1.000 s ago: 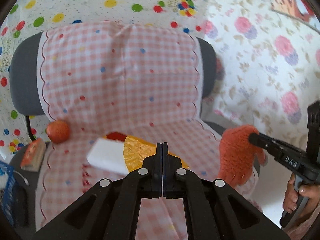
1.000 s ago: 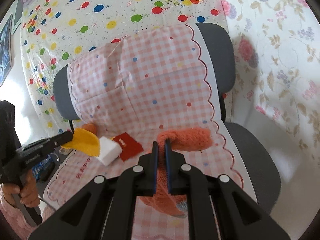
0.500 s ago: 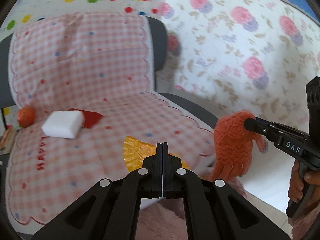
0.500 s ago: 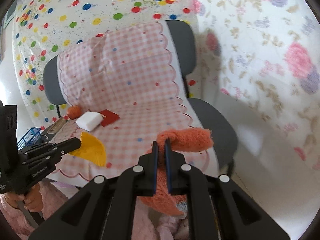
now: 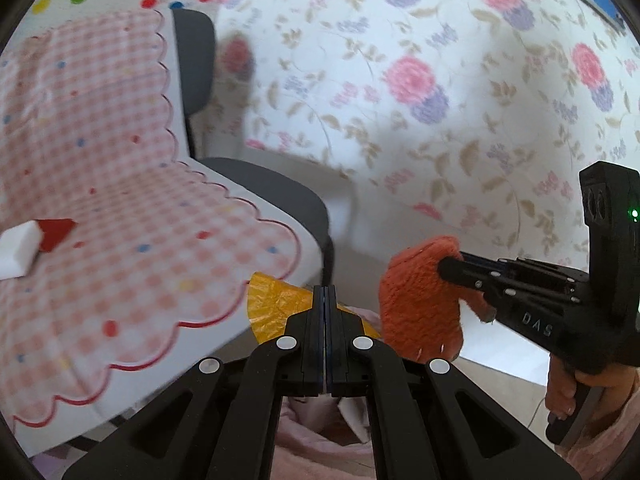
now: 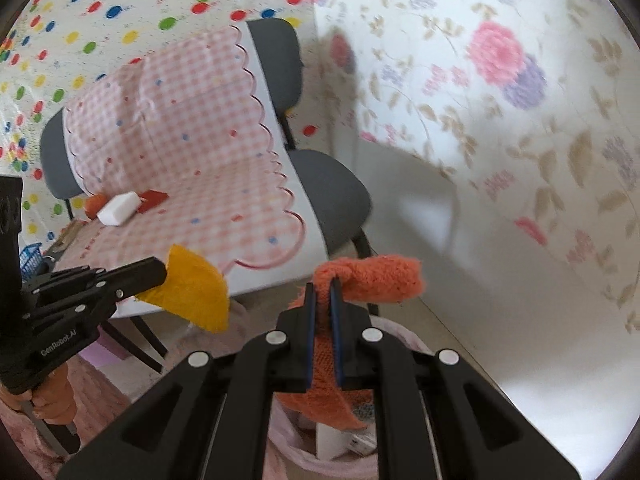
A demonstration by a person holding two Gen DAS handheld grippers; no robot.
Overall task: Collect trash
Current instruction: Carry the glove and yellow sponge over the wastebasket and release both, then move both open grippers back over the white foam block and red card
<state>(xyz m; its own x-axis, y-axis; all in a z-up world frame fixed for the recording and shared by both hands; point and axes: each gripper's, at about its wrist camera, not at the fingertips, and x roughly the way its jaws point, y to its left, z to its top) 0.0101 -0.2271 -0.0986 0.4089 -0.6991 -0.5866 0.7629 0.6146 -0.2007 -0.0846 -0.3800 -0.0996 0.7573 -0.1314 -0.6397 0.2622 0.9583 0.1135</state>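
Now, from the left wrist view, we see our left gripper (image 5: 325,300) pressed together on a crinkled yellow wrapper (image 5: 276,304), which fans out to the left of the jaws and hangs free beyond the front edge of the chair (image 5: 280,188). We pinch it by one edge, probably so the rest can drop cleanly once we let go. To the right, our right gripper (image 5: 450,268) is clamped on an orange cloth (image 5: 420,312), whose bulk droops below the pads. Left on the pink checked cover (image 5: 160,248) are a white block (image 5: 18,250) and a red scrap (image 5: 54,232) touching it.

From the right wrist view, the right gripper (image 6: 323,288) nips the orange cloth (image 6: 380,276) by a fold: one end juts out level to the right, so its long axis there runs across the frame, while the other part hangs straight down behind the jaws. Beneath it we make out a pale pink bin (image 6: 396,340) with something white inside, which we judge to be where the trash goes. The left gripper (image 6: 162,274) holds the yellow wrapper (image 6: 192,296) pointing right and downward, near that bin. On the chair seat the white block (image 6: 118,210), the red scrap (image 6: 152,200) and a small orange ball (image 6: 95,203) sit together, well apart from us.
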